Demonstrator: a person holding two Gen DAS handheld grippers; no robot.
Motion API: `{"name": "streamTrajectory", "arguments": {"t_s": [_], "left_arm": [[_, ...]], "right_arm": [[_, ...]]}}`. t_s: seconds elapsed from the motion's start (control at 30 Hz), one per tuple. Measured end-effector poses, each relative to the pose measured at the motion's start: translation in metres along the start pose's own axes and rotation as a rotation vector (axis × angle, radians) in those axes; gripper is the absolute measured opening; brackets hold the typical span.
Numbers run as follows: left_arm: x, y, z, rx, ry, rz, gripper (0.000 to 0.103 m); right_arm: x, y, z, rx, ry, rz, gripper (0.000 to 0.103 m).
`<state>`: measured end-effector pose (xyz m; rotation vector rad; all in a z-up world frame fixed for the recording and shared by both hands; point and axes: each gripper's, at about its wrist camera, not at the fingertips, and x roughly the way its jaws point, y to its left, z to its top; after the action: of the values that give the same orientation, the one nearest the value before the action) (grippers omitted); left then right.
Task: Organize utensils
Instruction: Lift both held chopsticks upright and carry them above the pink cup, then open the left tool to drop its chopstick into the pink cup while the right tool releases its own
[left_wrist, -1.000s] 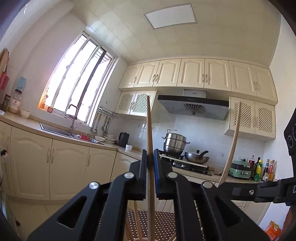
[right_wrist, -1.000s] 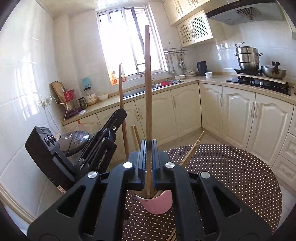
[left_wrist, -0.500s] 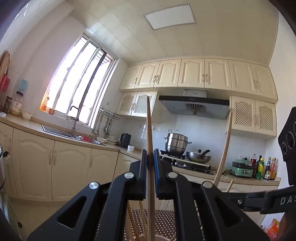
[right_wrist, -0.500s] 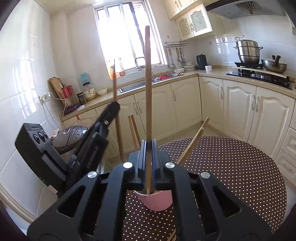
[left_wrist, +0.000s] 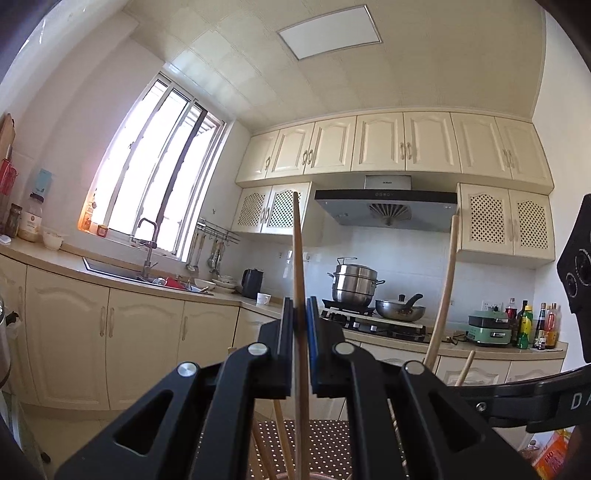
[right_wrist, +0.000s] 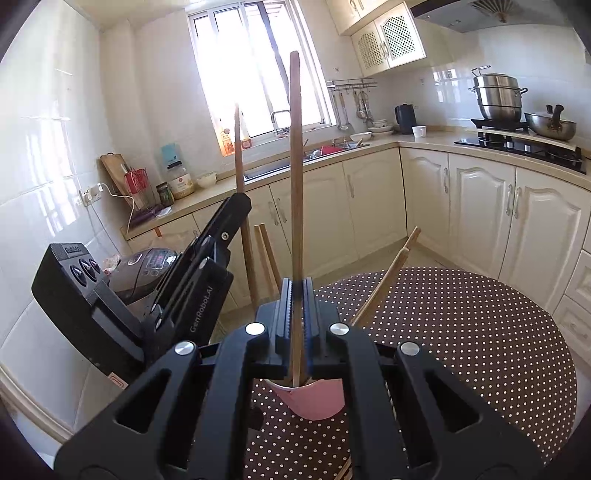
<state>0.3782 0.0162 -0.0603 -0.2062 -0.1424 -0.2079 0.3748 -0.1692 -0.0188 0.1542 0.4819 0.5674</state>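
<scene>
Each claw is clenched on one chopstick held nearly upright. The right claw (right_wrist: 295, 325) pinches its chopstick (right_wrist: 294, 166) directly above the pink cup (right_wrist: 314, 400), with the lower end already inside the rim, so the coming move looks like a straight drop along the stick's long axis. The left claw (left_wrist: 302, 354) grips a second chopstick (left_wrist: 298, 258) just beside it, also over the cup, whose rim barely shows at that view's bottom edge. More chopsticks (right_wrist: 267, 258) lean out of the cup, some toward the far edge of the dotted table (right_wrist: 480, 332); they crowd the opening. The left claw, seen at the table's left edge, stands close enough to bump the right.
</scene>
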Motion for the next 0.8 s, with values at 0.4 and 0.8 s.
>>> {"name": "streamTrajectory", "arguments": {"t_s": [0.4,0.8], "left_arm": [[-0.009,0.001,-0.005,0.030,0.118,-0.014,0.013],[-0.023,0.001,0.001,0.055,0.163,0.000,0.037]], "right_arm": [[0.006,0.001,-0.005,0.018,0.016,0.006,0.006],[0.015,0.004,-0.009,0.034,0.036,-0.015,0.006]]}}
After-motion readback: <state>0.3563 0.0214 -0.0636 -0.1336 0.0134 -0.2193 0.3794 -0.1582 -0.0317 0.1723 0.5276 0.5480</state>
